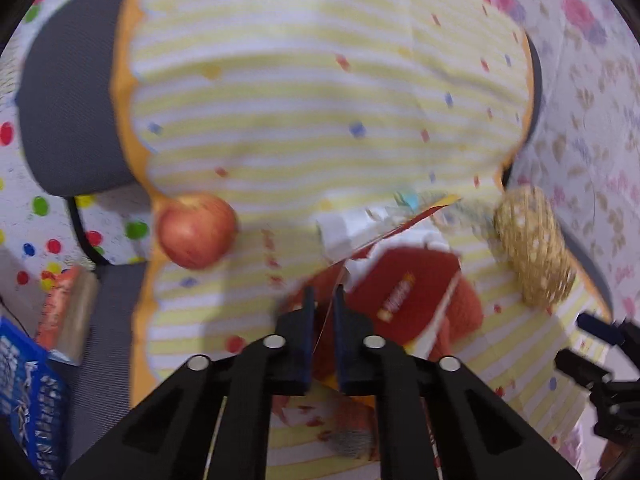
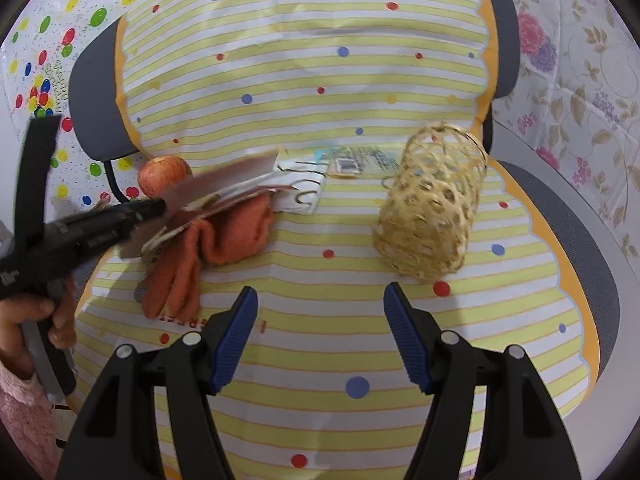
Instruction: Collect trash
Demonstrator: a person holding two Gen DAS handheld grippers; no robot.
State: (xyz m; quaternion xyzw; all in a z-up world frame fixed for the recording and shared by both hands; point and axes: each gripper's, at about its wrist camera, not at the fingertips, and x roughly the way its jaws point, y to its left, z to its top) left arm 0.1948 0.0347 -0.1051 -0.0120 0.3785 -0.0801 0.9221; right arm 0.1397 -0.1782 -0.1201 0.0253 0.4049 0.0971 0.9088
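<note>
My left gripper (image 1: 323, 304) is shut on the thin edge of a flat red packet (image 1: 404, 292), held tilted above an orange glove (image 2: 224, 236). The right wrist view shows the same gripper (image 2: 160, 208) coming in from the left with the red packet (image 2: 224, 184) in its jaws. A white wrapper (image 2: 300, 188) and a teal packet (image 2: 360, 160) lie behind them on the striped cloth (image 2: 320, 80). My right gripper (image 2: 320, 332) hangs open above bare cloth, nothing between its blue pads (image 2: 236, 340). A woven basket (image 2: 432, 208) lies on its side ahead of it, to the right.
A red apple (image 1: 196, 230) rests at the cloth's left edge. The cloth covers a grey chair (image 2: 580, 240). A blue box (image 1: 28, 392) and an orange pack (image 1: 60, 304) sit low on the left. A person's hand (image 2: 24, 312) holds the left gripper's handle.
</note>
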